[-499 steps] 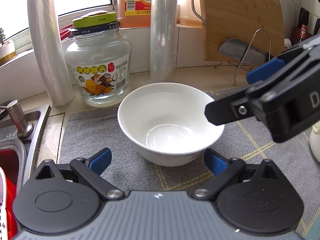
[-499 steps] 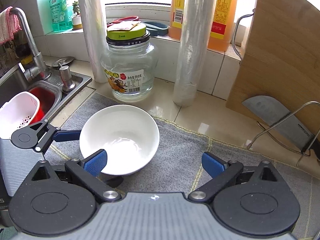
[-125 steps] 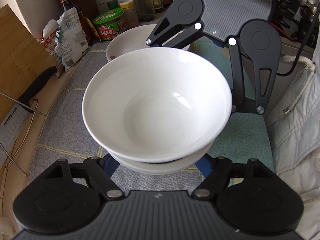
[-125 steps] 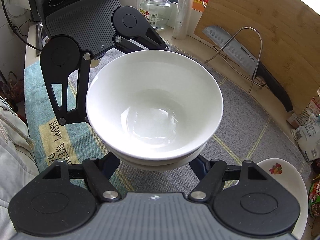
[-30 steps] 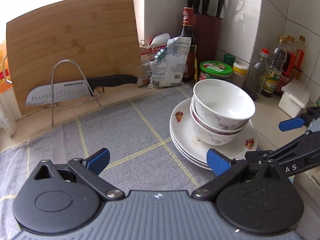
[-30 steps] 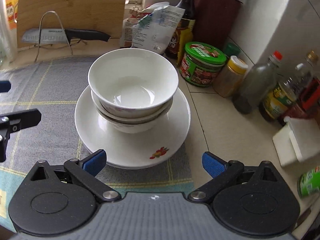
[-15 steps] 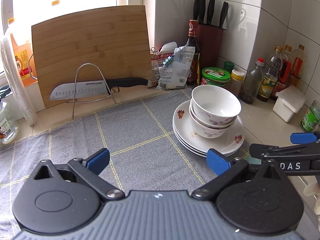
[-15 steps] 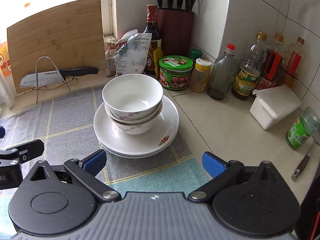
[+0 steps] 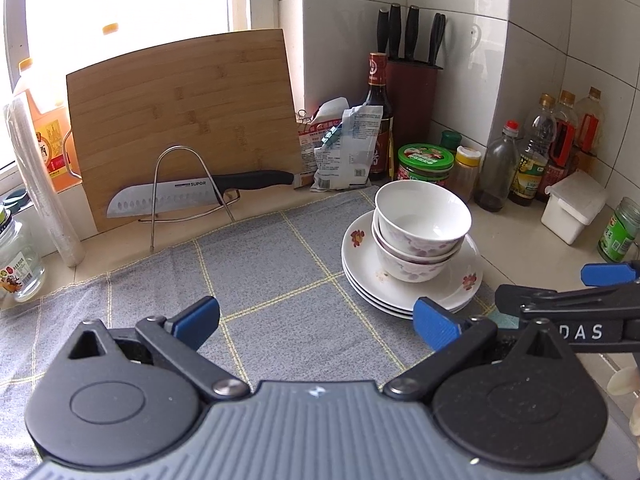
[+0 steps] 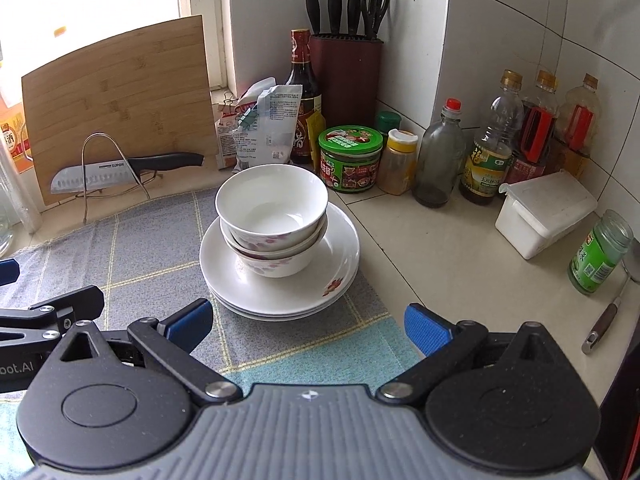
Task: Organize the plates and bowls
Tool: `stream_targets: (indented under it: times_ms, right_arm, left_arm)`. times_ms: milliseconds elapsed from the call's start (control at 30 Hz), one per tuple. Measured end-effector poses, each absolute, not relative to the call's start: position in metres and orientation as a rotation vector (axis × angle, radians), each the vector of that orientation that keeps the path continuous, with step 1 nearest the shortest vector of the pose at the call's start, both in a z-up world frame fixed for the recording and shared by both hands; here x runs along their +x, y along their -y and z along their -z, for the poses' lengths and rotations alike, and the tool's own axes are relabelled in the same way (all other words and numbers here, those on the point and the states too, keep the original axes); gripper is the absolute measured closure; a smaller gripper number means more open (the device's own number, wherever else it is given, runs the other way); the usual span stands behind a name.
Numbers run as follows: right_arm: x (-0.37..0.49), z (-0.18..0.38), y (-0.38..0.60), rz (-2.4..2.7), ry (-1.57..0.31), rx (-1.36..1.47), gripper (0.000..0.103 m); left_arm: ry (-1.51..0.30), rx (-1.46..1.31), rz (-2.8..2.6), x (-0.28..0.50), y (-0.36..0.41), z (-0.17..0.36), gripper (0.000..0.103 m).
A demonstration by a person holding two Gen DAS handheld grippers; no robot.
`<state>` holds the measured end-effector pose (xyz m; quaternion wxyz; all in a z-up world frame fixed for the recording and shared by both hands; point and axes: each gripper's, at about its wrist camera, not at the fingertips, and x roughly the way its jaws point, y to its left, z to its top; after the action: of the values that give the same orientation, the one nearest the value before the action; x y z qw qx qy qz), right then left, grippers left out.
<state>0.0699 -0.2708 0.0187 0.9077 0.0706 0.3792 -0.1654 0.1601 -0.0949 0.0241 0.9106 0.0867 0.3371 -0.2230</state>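
A stack of white bowls (image 9: pixel 420 220) (image 10: pixel 272 204) with pink flowers sits on a stack of white plates (image 9: pixel 460 284) (image 10: pixel 340 264) on the grey checked mat. My left gripper (image 9: pixel 316 320) is open and empty, low and to the left of the stack. My right gripper (image 10: pixel 308 326) is open and empty, in front of the stack and apart from it. The right gripper's fingers (image 9: pixel 560 300) show at the right edge of the left wrist view. The left gripper's finger (image 10: pixel 60 304) shows at the left edge of the right wrist view.
A bamboo cutting board (image 9: pixel 184 120) leans at the back with a knife (image 9: pixel 192 194) on a wire rack. A knife block (image 10: pixel 344 76), a sauce bottle, packets, a green-lidded jar (image 10: pixel 350 158), oil bottles and a white box (image 10: pixel 544 214) crowd the corner.
Both grippers have pulled back and risen from the stack, so the bowls and plates look smaller and farther. The stack itself has not moved.
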Motion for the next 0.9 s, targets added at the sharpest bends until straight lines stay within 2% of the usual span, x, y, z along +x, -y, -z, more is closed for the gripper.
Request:
stream_targets:
  times_ms: [900]
  right_arm:
    - [0.0657,-0.0222,0.2662,0.335,-0.791,0.123,0.000]
  left_arm:
    - [-0.688,0.186,0.466,0.1556,0.0941,-0.0274,0.001]
